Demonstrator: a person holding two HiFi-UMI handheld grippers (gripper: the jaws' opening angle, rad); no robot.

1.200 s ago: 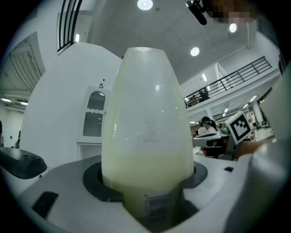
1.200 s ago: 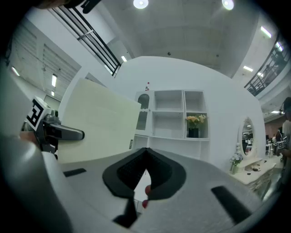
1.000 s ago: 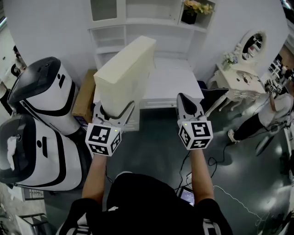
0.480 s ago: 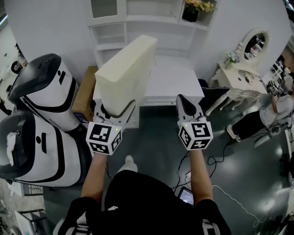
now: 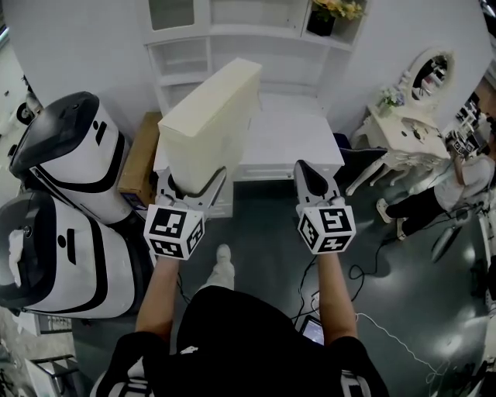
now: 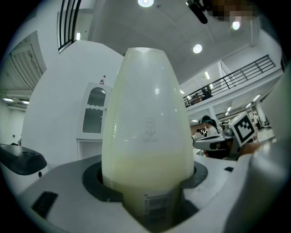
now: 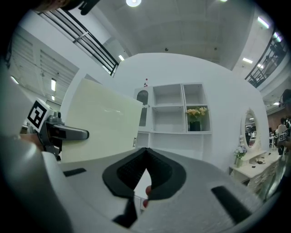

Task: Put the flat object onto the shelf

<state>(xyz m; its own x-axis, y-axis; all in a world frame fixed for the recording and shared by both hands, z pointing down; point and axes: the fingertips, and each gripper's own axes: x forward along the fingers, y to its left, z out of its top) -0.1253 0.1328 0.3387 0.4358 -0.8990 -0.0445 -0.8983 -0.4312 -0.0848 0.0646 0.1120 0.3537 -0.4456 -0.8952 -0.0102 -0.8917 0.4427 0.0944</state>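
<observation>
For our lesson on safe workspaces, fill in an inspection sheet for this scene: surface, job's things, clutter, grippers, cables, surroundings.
Surface: white desk top of the shelf unit, partly hidden by the load.
Job's things: cream flat object, carried on end, not yet on the shelf unit.
Clutter: cardboard box left of the unit; potted flowers in its upper right compartment.
Grippers: left gripper fingers closed on the flat object's lower end; right gripper fingers together, nothing held.
Cables: loose cables on the dark floor.
Surroundings: white-and-black machines at left; dressing table and a person at right.
</observation>
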